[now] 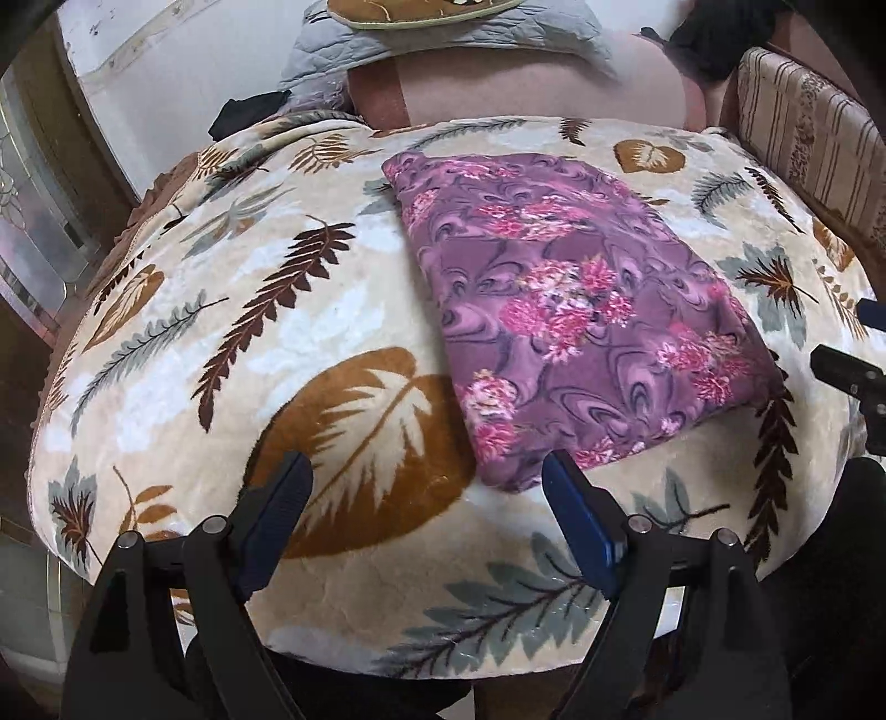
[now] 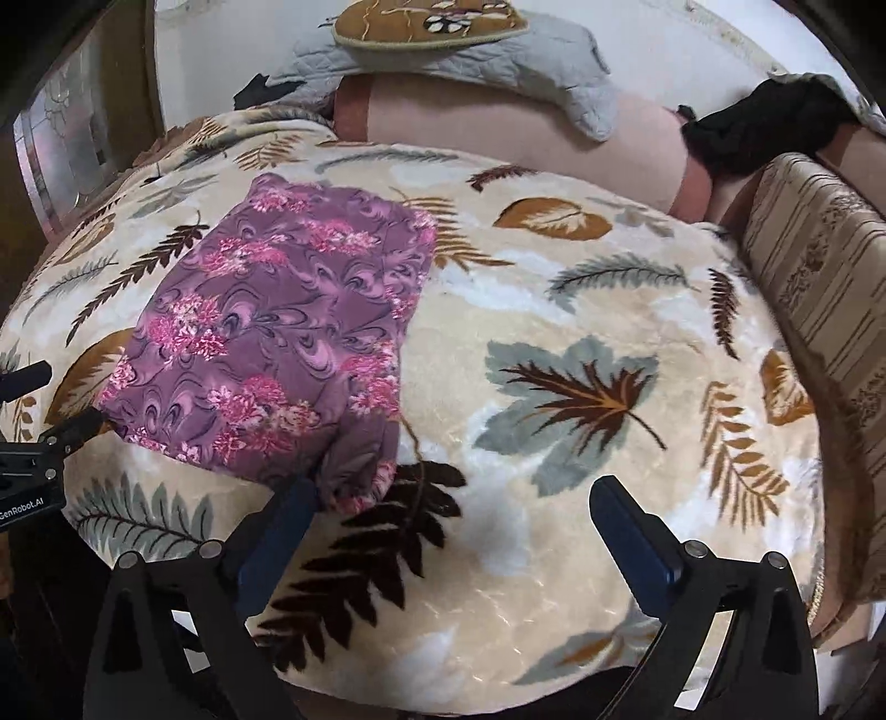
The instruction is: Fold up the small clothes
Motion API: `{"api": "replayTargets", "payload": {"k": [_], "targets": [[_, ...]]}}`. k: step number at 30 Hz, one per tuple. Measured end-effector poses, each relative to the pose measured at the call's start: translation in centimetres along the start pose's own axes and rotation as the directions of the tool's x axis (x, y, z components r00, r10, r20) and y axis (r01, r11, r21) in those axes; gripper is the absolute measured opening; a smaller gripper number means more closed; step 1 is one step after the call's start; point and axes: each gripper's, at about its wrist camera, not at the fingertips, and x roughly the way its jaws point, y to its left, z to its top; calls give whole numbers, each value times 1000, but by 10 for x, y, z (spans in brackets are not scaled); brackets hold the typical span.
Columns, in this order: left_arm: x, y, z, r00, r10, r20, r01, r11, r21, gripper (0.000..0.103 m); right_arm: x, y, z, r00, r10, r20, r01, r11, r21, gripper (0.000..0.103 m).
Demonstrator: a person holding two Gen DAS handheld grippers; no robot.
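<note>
Purple floral garment [image 1: 576, 310] lies folded flat on leaf-print blanket [image 1: 343, 310], left gripper [image 1: 426, 487] and right gripper [image 2: 459, 509] both wide, empty; fold looks finished, next likely 1 final tidy or set-aside.

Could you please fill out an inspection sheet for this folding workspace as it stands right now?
Surface: leaf-print blanket covering the work area, lying smooth.
Job's things: purple floral garment, folded into a flat rectangle on the blanket; one corner is bunched up near the right gripper.
Clutter: nothing seen on the blanket.
Grippers: left gripper open, nothing between its fingers, the garment's near corner just ahead; right gripper open, holding nothing, one finger beside the bunched corner.
Cables: nothing seen.
Surroundings: grey quilt and brown cushion behind, dark cloth at the back right, striped sofa arm on the right.
</note>
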Motion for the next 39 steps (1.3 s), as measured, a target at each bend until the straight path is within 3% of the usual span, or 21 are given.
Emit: {"api": "replayTargets", "payload": {"k": [9,39], "targets": [[-11,-25,-3,1000,-11,15,10,1000,23,86,-10,-8,-5,997,-73,36,73,997,0,102],[-27,-33,-7,997,-77,0,77,997,-7,86,-27,-10,-9,999,-34,34,33,999,31,102]]}}
